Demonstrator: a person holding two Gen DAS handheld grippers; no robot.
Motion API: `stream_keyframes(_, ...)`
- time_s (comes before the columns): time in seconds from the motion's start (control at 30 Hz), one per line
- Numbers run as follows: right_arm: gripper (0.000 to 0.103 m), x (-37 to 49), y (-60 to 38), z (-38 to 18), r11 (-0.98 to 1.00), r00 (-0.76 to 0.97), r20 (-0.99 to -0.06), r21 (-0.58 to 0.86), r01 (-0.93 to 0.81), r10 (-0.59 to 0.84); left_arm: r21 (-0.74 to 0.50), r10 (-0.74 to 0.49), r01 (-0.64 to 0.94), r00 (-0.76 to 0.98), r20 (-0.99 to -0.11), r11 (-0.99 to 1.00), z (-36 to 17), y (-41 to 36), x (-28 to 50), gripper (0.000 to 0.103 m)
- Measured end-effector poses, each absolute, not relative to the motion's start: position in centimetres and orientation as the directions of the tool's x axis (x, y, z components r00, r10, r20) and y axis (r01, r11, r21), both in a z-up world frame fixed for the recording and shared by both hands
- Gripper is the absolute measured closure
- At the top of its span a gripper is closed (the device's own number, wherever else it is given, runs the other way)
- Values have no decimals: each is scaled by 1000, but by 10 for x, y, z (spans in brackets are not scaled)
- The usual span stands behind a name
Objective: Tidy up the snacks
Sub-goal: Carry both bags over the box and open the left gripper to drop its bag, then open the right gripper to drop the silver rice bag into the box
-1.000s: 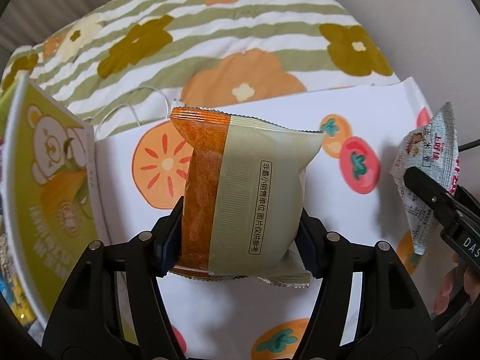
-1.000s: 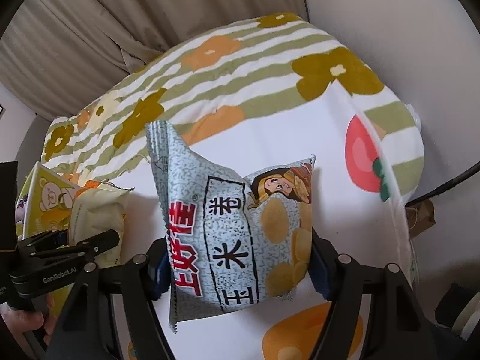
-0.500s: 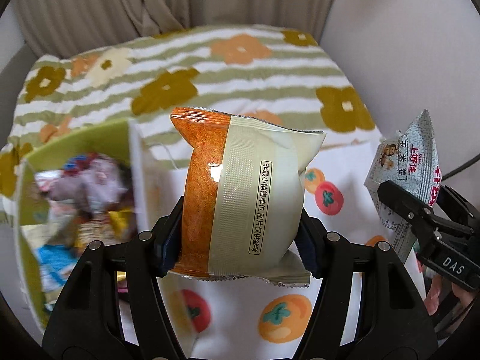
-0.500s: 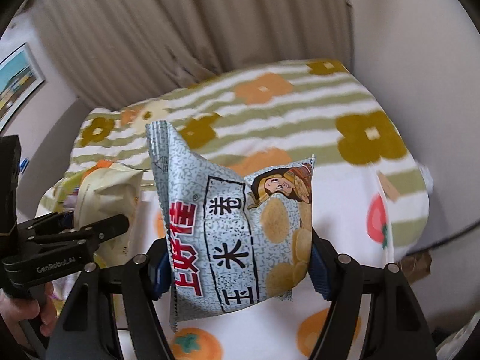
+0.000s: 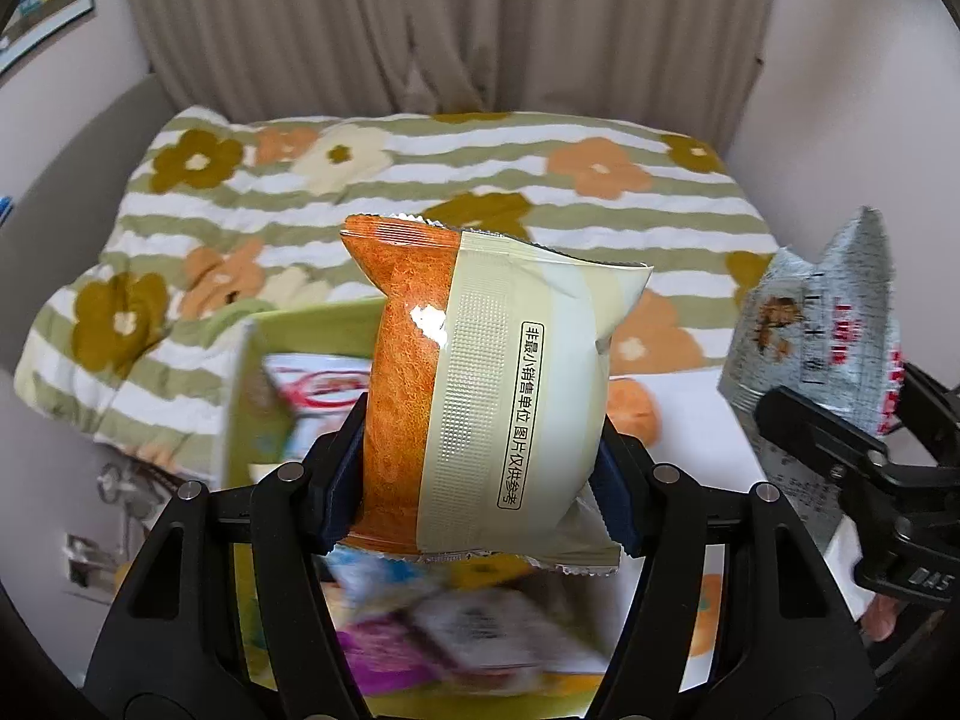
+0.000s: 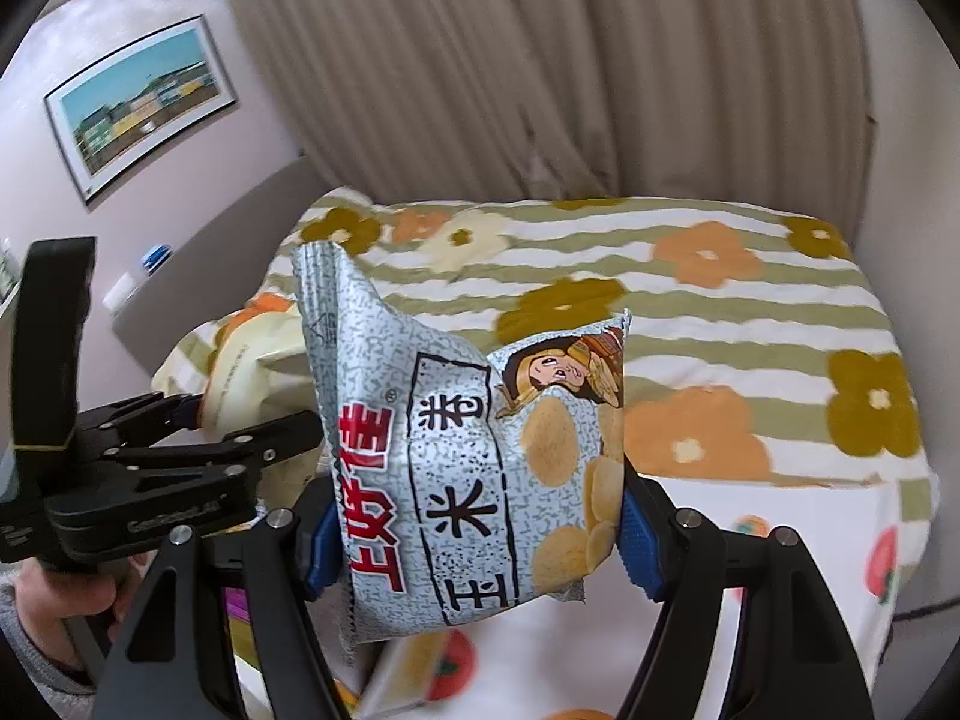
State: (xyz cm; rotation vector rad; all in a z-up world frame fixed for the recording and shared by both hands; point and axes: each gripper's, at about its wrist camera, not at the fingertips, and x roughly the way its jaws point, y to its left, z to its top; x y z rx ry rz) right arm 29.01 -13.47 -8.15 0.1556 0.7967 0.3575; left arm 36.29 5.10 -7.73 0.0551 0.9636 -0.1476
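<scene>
My left gripper [image 5: 480,492] is shut on an orange and cream snack packet [image 5: 480,396], held upright above a green box [image 5: 240,420] that holds several snacks. My right gripper [image 6: 474,534] is shut on a grey-white corn-snack bag [image 6: 468,450] with red lettering, held upright in the air. In the left wrist view the grey bag [image 5: 822,336] and the right gripper [image 5: 864,480] show at the right edge. In the right wrist view the left gripper [image 6: 228,426] with its cream packet [image 6: 246,360] shows at the left.
A bed with a striped flower-print blanket [image 5: 450,180] lies behind, and a white fruit-print sheet [image 6: 780,516] covers its near part. Beige curtains [image 5: 450,24] hang at the back. A framed picture [image 6: 138,102] hangs on the left wall.
Both grippers have risen and tilted up, each keeping its packet. The green box has slid from the left side to under the left gripper, and curtains and wall have come into view.
</scene>
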Motion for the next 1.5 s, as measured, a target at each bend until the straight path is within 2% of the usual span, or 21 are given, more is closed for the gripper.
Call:
stream_keyframes(0.17, 34, 303, -91, -83, 924, 623, -683, 257, -283, 381, -17, -86, 132, 537, -839, 991, -95, 98, 386, 41)
stream_keyframes(0.47, 34, 317, -54, -99, 940, 616, -712, 231, -251, 339, -65, -137, 173, 448, -883, 983, -138, 134, 420, 41)
stream_keyframes(0.53, 34, 318, -49, -104, 943, 613, -718, 227, -242, 330, -69, -143, 183, 431, -891, 981, -144, 136, 424, 36)
stream_keyframes(0.57, 34, 319, -47, -106, 944, 611, -721, 227, -238, 327, -69, -146, 189, 430, -891, 979, -145, 137, 426, 27)
stream_keyframes(0.6, 34, 319, -45, -106, 945, 610, -723, 226, -236, 325, -60, -140, 189, 446, -884, 980, -144, 139, 425, 12)
stream_keyframes(0.67, 34, 321, -40, -108, 948, 609, -727, 220, -229, 316, -59, -144, 189, 477, -867, 980, -139, 145, 421, 1)
stream_keyframes(1.0, 34, 318, -27, -104, 960, 605, -751, 152, -233, 266, -105, -168, 150, 505, -846, 983, -126, 184, 384, 1)
stream_keyframes(1.4, 33, 347, -9, -121, 963, 553, -805, 80, -256, 214, -52, -125, 150, 534, -836, 987, -125, 191, 360, 1)
stream_keyframes(1.47, 31, 350, -7, -126, 962, 542, -813, 80, -261, 215, -56, -124, 143, 530, -839, 988, -129, 192, 359, 1)
stream_keyframes(1.5, 26, 352, -5, -128, 962, 541, -813, 80, -261, 215, -58, -124, 140, 528, -840, 988, -130, 192, 359, 1)
